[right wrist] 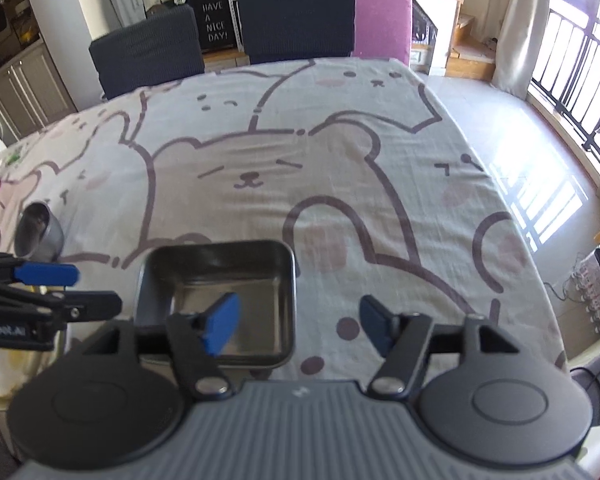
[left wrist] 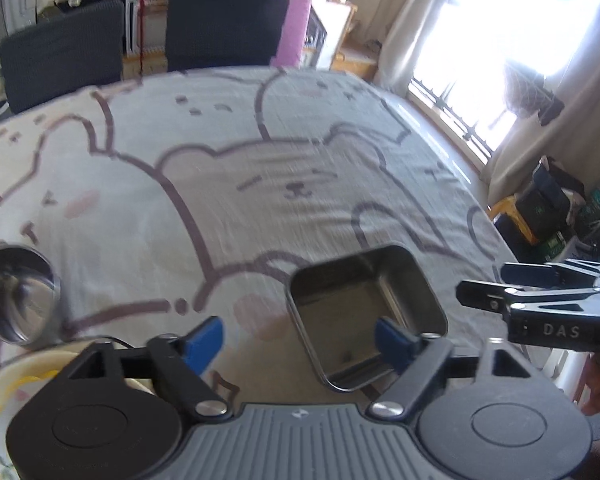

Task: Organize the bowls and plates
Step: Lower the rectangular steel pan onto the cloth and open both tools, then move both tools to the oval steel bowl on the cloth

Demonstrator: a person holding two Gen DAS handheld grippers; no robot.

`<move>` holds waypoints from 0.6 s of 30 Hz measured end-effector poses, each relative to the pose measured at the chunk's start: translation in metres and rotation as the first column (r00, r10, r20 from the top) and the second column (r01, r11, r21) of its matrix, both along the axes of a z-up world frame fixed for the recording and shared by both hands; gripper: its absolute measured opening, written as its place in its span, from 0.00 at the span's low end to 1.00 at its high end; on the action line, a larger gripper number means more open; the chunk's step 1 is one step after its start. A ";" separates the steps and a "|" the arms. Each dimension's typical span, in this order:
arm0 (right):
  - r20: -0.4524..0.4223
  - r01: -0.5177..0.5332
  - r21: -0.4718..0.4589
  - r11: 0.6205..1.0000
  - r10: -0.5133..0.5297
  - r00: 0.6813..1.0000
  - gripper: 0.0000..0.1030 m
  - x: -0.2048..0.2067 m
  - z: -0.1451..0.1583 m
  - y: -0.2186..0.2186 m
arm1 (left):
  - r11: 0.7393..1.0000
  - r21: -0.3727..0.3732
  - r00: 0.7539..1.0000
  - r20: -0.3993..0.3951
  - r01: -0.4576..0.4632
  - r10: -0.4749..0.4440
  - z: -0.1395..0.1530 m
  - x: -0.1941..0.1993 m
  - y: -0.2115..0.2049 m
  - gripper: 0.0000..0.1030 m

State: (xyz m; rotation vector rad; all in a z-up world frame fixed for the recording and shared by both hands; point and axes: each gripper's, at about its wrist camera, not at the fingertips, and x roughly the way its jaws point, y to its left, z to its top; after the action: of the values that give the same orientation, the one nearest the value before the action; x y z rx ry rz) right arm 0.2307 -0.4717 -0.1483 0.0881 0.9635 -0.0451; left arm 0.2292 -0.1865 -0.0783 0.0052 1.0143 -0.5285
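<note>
Bear-print tablecloth (right wrist: 300, 168) carried a square steel tray (right wrist: 220, 304); both the left gripper (left wrist: 300, 338) and right gripper (right wrist: 300, 320) stood apart, empty. Tray looked light, rigid, slippery: best pinched by its rim.

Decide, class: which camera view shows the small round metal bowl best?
The left wrist view: the round metal bowl looms large at its left edge, shiny inside visible. In the right wrist view the bowl is smaller and farther off.
</note>
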 end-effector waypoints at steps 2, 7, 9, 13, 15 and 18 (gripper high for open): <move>0.026 0.006 -0.002 1.000 -0.006 1.000 0.80 -0.002 0.008 0.000 | 1.000 -0.002 1.000 0.029 0.001 -0.001 0.009 -0.001 0.007 0.92; 0.116 0.014 -0.007 1.000 -0.013 0.993 1.00 -0.003 0.025 0.007 | 1.000 0.001 0.993 0.115 -0.026 0.025 0.030 0.000 0.033 0.99; 0.132 0.007 -0.002 1.000 -0.007 0.991 1.00 0.000 0.028 0.013 | 0.999 0.008 0.989 0.143 -0.043 0.041 0.038 0.002 0.047 1.00; 0.150 -0.010 -0.018 1.000 0.013 0.989 1.00 0.014 0.031 0.034 | 0.995 -0.007 0.977 0.189 -0.101 0.101 0.053 0.012 0.083 1.00; 0.165 -0.023 -0.010 1.000 0.024 0.986 1.00 0.021 0.033 0.047 | 0.991 -0.016 0.969 0.209 -0.132 0.132 0.059 0.017 0.102 1.00; 0.183 -0.045 0.004 0.999 0.044 0.982 1.00 0.032 0.035 0.068 | 0.982 -0.020 0.955 0.233 -0.186 0.186 0.064 0.027 0.131 1.00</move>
State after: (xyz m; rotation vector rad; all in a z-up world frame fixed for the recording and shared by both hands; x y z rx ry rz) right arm 0.2631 -0.4032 -0.1130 0.0768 0.7814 0.0084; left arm 0.2557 -0.0553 -0.0146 -0.0255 0.7751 -0.3450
